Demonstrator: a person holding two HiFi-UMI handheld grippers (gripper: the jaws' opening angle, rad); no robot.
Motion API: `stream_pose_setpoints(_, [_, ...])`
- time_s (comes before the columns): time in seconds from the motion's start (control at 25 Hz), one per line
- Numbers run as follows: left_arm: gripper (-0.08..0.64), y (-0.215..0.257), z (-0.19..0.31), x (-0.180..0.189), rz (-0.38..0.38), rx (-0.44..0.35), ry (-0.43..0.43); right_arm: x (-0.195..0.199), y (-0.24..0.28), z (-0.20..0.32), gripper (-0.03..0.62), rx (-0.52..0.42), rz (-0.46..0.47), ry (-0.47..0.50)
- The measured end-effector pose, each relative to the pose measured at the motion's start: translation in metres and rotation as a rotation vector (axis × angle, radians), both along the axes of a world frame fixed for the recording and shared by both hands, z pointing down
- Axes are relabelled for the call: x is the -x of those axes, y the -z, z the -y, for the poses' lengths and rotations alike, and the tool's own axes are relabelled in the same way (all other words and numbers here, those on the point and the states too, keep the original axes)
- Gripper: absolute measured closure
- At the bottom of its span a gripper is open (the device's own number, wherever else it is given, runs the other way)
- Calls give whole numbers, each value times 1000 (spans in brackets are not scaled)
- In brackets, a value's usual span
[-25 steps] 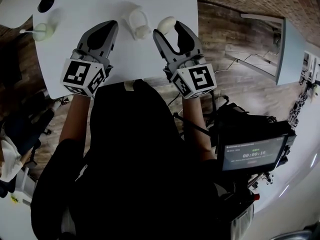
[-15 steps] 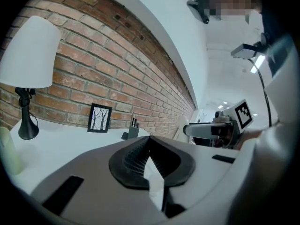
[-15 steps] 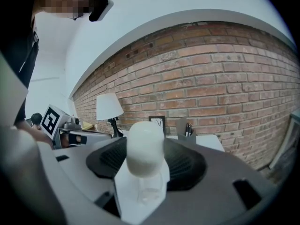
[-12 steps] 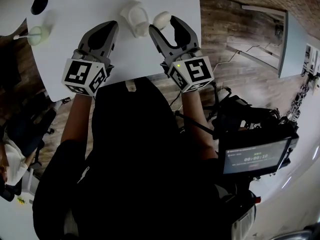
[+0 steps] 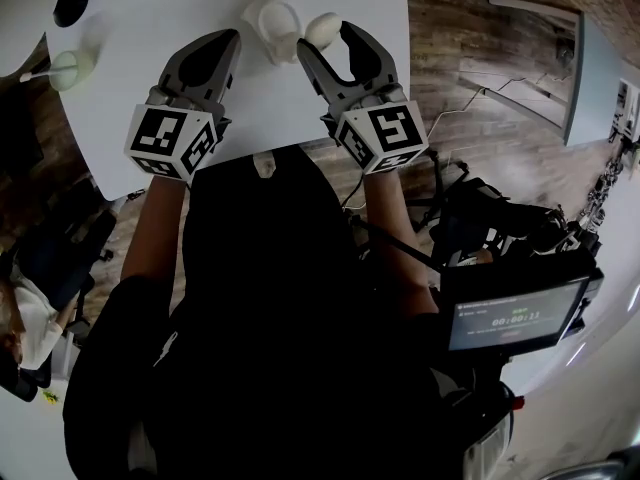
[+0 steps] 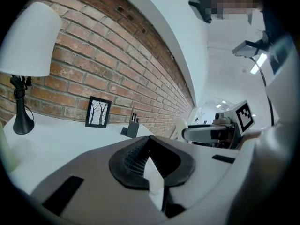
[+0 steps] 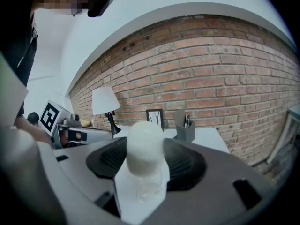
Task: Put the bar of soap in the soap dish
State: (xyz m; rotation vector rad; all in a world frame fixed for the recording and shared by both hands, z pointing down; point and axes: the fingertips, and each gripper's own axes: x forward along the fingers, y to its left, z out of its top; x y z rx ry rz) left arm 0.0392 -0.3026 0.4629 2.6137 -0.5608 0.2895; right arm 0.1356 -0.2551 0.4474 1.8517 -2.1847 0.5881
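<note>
My right gripper (image 5: 327, 40) is shut on the white oval bar of soap (image 5: 322, 27), which it holds just above the white table (image 5: 150, 28). In the right gripper view the soap (image 7: 145, 144) stands upright between the jaws. The white soap dish (image 5: 268, 12) lies on the table, just left of the soap and apart from it. At the left my left gripper (image 5: 220, 46) hovers over the table, shut and holding nothing. In the left gripper view its jaws meet, with only a thin white sliver between them.
A black lamp base (image 5: 68, 3) and a pale green object (image 5: 62, 68) stand at the table's left edge. A picture frame (image 7: 154, 116) and a pen holder (image 7: 185, 128) stand against the brick wall. A screen (image 5: 515, 318) hangs at my right side. The table's right edge lies just beyond the soap.
The right gripper has moved forward over the table with the soap, ending slightly closer to the dish. The left gripper has barely moved.
</note>
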Motion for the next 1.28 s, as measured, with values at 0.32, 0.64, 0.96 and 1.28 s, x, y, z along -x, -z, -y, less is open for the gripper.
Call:
stream_pose_setpoints(0.32, [554, -31, 3, 3, 16, 27, -4, 4, -33, 6, 337, 43, -9, 9])
stream_pose_setpoints(0.64, [554, -36, 7, 5, 33, 37, 11, 7, -63, 21, 337, 105, -19, 47])
stream_pose_setpoints(0.96, [554, -43, 11, 18, 57, 45, 45, 14, -104, 35, 337, 194, -30, 90])
stream_pose_setpoints(1.28, [554, -47, 8, 33, 82, 53, 68, 12, -137, 38, 337, 287, -101, 97])
